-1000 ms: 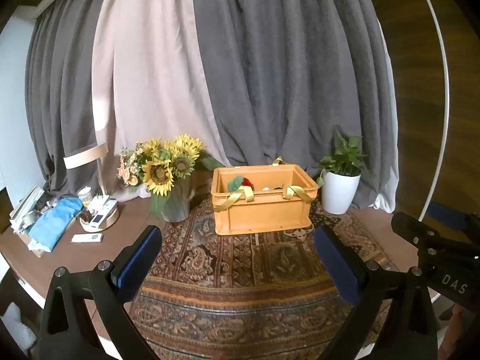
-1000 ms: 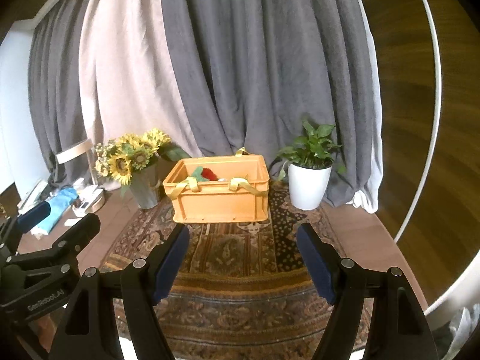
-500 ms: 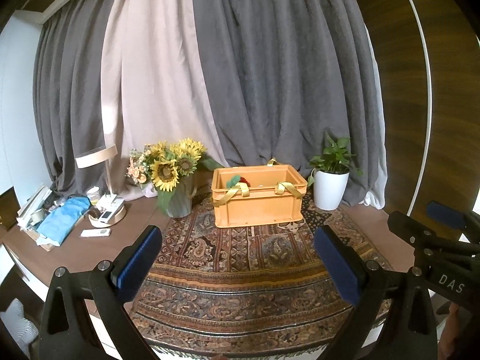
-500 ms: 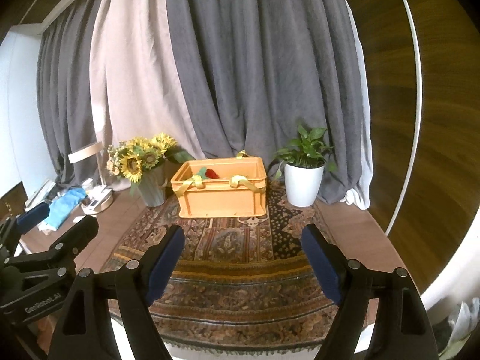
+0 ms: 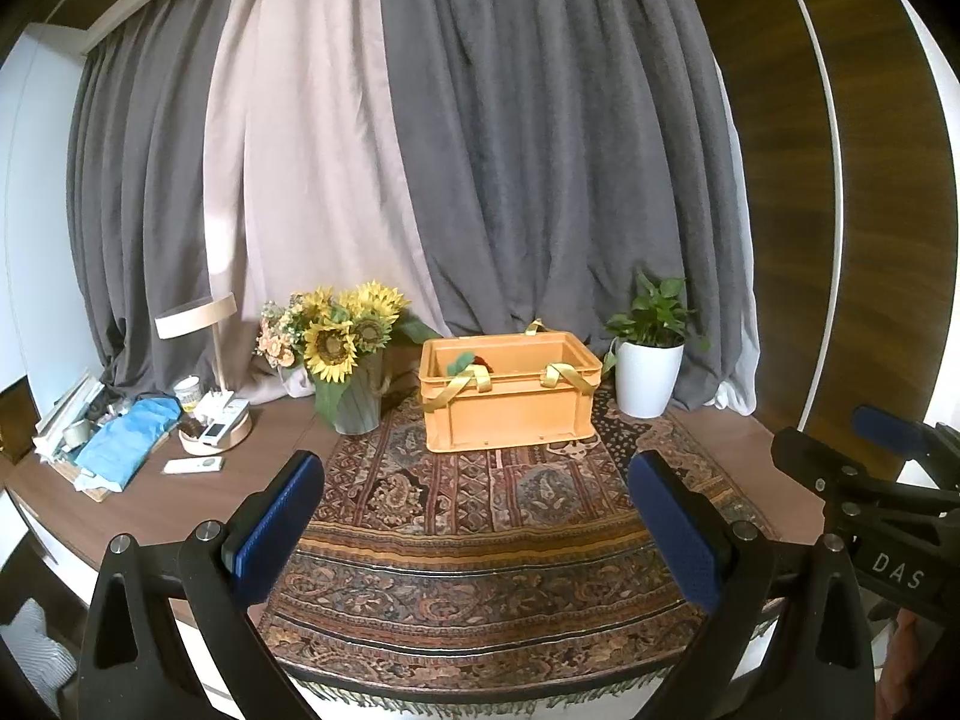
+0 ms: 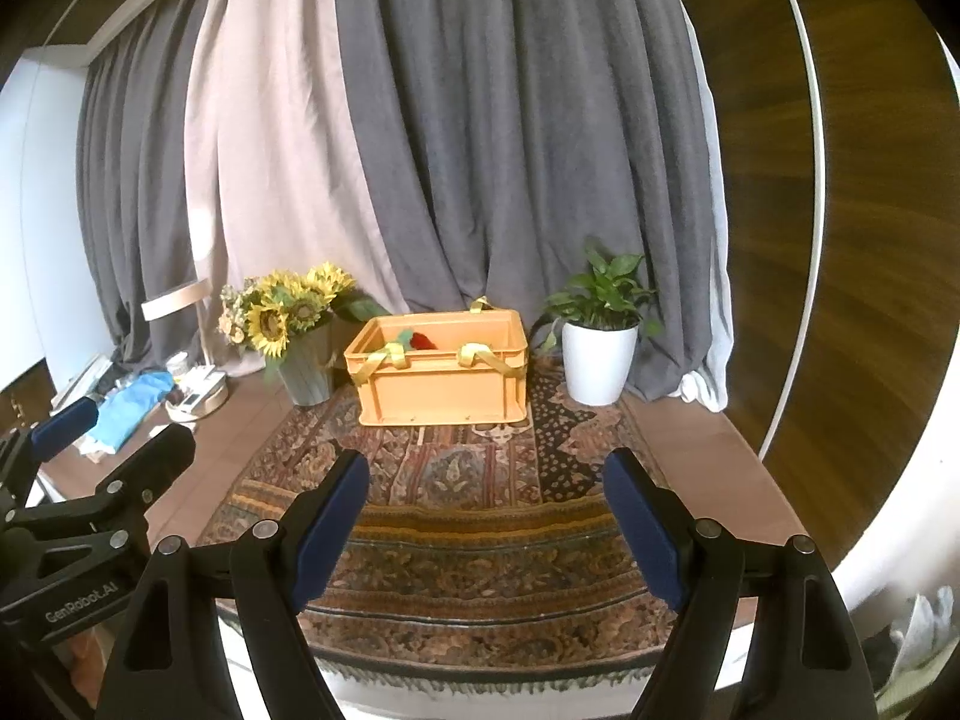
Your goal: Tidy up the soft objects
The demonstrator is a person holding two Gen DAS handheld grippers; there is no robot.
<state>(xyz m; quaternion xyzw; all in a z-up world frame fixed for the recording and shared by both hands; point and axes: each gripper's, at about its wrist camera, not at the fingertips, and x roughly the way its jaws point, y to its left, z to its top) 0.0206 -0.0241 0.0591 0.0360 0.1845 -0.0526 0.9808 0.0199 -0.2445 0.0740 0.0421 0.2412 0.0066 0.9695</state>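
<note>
1. At the far left of the desk [image 5: 288, 438] lies a blue cloth [image 5: 129, 438] on a pile of papers, and near it stands a round wooden tray [image 5: 216, 429] with small devices in it. A white remote [image 5: 193, 466] lies on the bare wood just in front of the tray.
2. A lamp with a flat round head [image 5: 195, 315] rises behind the tray, in front of the grey and pale curtains [image 5: 480, 150].
3. Next comes a grey vase with sunflowers [image 5: 342, 348], which stands at the left edge of the patterned rug [image 5: 480, 516].
4. The left hand-held gripper [image 5: 474, 516] is low in front over the rug. Its jaws are released, the blue pads are well apart, and nothing is between them.
5. The orange crate [image 5: 510, 408] stands on the far part of the rug, between the vase and the plant. Yellow straps hang over its front rim.
6. Inside the crate, near its left end, a red and green soft toy [image 6: 420, 341] shows above the rim. What else is in the crate cannot be told.
7. The right hand-held gripper [image 6: 486, 516] is beside the left one, also over the near rug. Its jaws are released and empty.
8. A green plant in a white pot [image 6: 600, 360] stands just right of the crate.
</note>
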